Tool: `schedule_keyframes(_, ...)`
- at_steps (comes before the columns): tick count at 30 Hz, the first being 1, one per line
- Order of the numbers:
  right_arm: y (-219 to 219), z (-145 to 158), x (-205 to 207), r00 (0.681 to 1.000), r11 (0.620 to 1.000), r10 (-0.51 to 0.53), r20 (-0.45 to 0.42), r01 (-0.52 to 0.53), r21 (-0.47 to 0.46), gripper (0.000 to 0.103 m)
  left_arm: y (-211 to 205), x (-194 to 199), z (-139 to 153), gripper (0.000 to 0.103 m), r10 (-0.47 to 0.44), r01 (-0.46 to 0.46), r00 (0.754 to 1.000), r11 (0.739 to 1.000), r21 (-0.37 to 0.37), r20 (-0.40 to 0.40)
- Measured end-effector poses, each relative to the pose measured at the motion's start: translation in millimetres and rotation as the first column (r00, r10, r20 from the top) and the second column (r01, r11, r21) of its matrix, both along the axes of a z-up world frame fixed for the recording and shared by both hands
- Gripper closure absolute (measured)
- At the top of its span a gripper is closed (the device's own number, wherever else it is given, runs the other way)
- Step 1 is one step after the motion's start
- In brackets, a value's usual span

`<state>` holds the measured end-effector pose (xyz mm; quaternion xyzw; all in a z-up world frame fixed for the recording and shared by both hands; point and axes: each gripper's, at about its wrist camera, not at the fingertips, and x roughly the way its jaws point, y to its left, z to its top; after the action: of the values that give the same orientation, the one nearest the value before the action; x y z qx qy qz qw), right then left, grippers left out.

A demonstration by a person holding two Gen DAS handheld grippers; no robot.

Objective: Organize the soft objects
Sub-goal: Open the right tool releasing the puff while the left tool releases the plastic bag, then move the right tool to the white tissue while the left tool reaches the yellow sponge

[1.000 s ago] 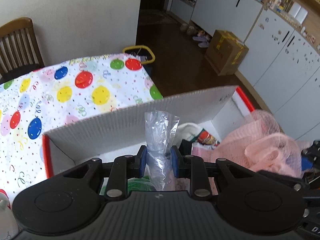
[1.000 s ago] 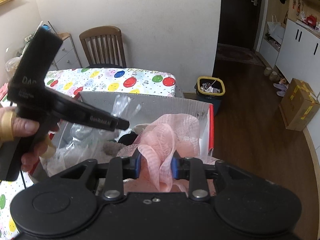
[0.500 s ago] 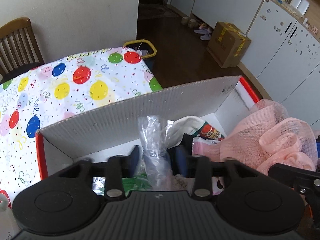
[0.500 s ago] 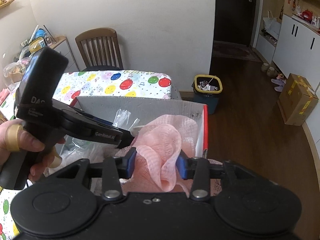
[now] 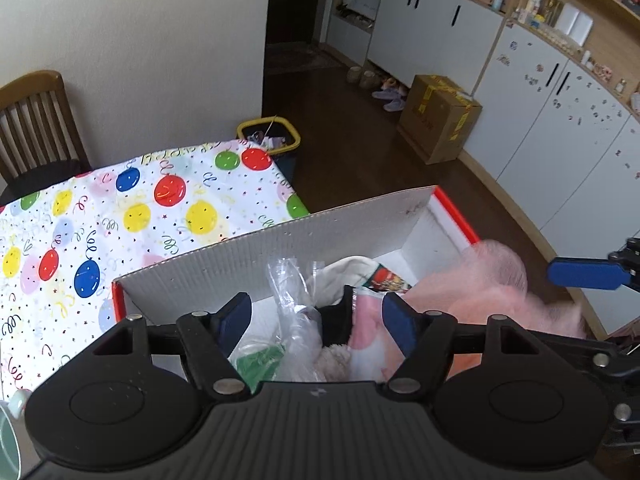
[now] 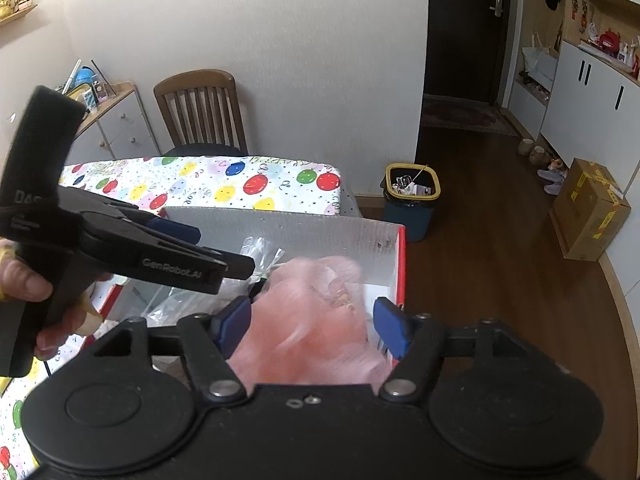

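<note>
Both loads sit in the box (image 5: 280, 256) on the surface (image 5: 120, 216), walls keeping soft things corralled. Left claw (image 5: 316, 320) has just been opening; jaws wide, clear bag (image 5: 294, 300) between them, unpinched. Right claw (image 6: 312, 326) also just opening, pink mesh (image 6: 316, 320) loose between, blurred. Both tilt steeply down over the box; a hand (image 6: 28, 284) grips the left handle.

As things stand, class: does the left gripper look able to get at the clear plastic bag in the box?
Probably yes. The left gripper hangs open right over the clear plastic bag, which stands uncovered inside the white box.
</note>
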<state>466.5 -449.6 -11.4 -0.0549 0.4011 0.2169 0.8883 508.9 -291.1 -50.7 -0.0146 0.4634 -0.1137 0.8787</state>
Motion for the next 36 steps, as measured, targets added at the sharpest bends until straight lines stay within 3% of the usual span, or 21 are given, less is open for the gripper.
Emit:
schedule_keyframes(16, 15.8, 36.0, -40.3, 0.997, 0.999, 0.054, 0.062, -0.054, 0.005, 0.016, 24.4, -69.4, 53.9, 0.031, -0.001, 0.006, 0.993, 0.999, -0.043, 0.117)
schedule_keyframes(21, 27.3, 50.6, -56.7, 0.992, 0.994, 0.096, 0.078, -0.099, 0.036, 0.011, 38.4, -101.6, 72.4, 0.020, 0.022, -0.017, 0.986, 0.999, -0.032, 0.166)
schedule_keyframes(32, 72.2, 73.2, -78.8, 0.977, 0.977, 0.180, 0.116, -0.192, 0.094, 0.003, 83.5, -170.0, 101.9, 0.017, 0.097, -0.088, 0.964, 0.995, -0.048, 0.246)
schedule_keyframes(36, 96.8, 77.1, -86.0, 0.969, 0.969, 0.213, 0.123, -0.226, 0.098, 0.002, 109.7, -192.4, 109.0, 0.004, 0.142, -0.131, 0.954, 0.990, -0.059, 0.264)
